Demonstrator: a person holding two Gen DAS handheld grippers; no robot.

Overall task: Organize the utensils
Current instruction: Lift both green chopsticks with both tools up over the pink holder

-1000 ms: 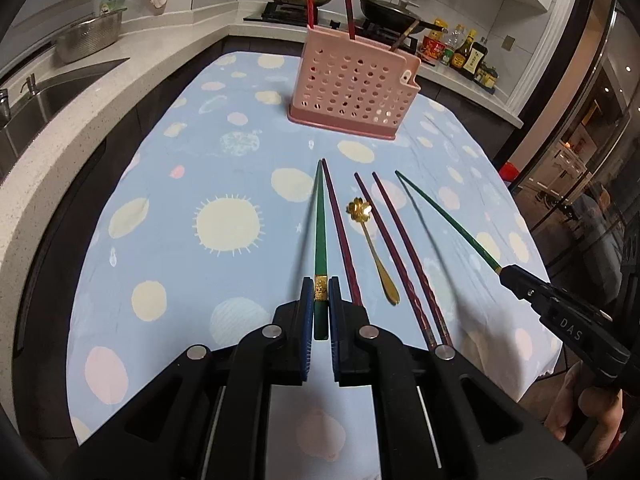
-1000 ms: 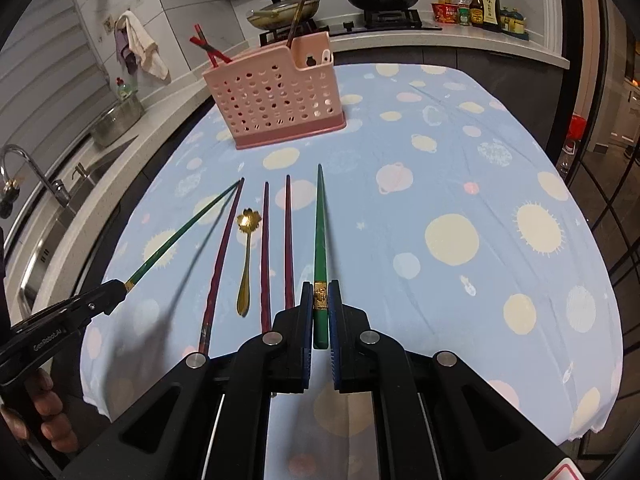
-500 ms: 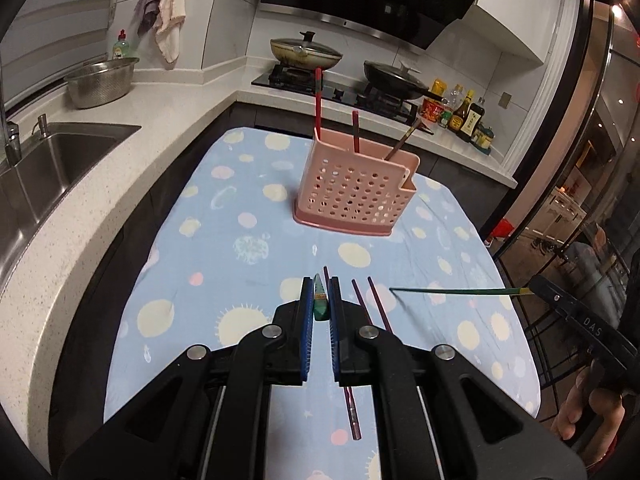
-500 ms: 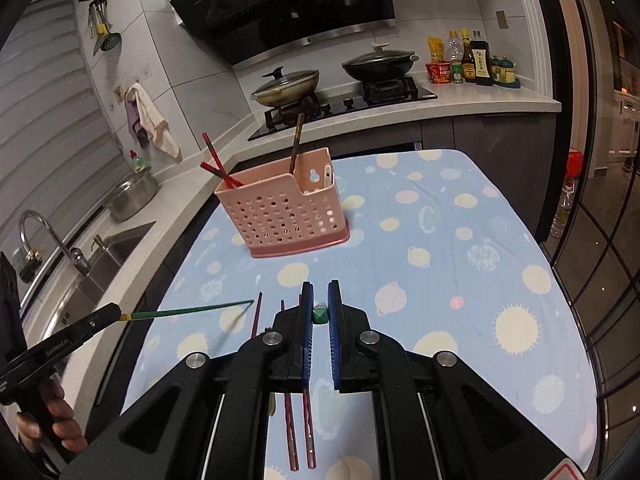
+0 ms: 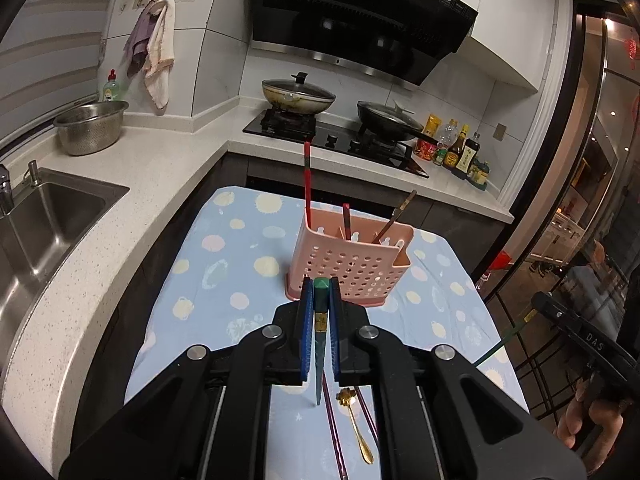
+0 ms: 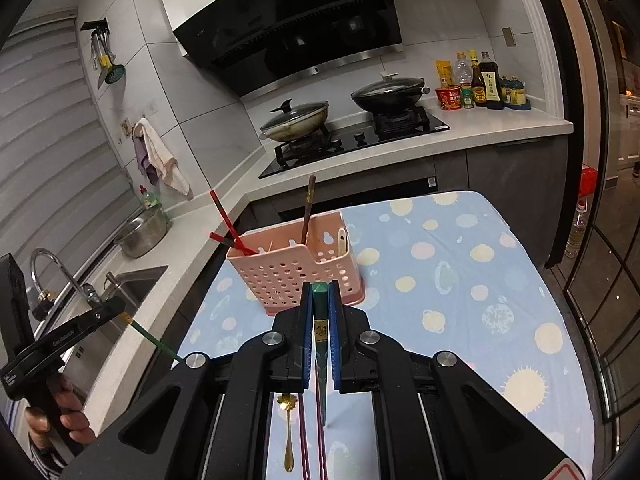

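A: What are we holding in the left gripper (image 5: 320, 300)?

B: We are clamping one green chopstick (image 5: 319, 360), tip hanging down above the dotted tablecloth (image 5: 224, 264).

A: And the right gripper (image 6: 320, 300)?

B: We are pinching the other green chopstick (image 6: 321, 340). The pink utensil basket (image 6: 296, 270) is standing just ahead; the gold spoon (image 6: 288, 436) and maroon chopsticks (image 5: 335, 436) are lying below us.
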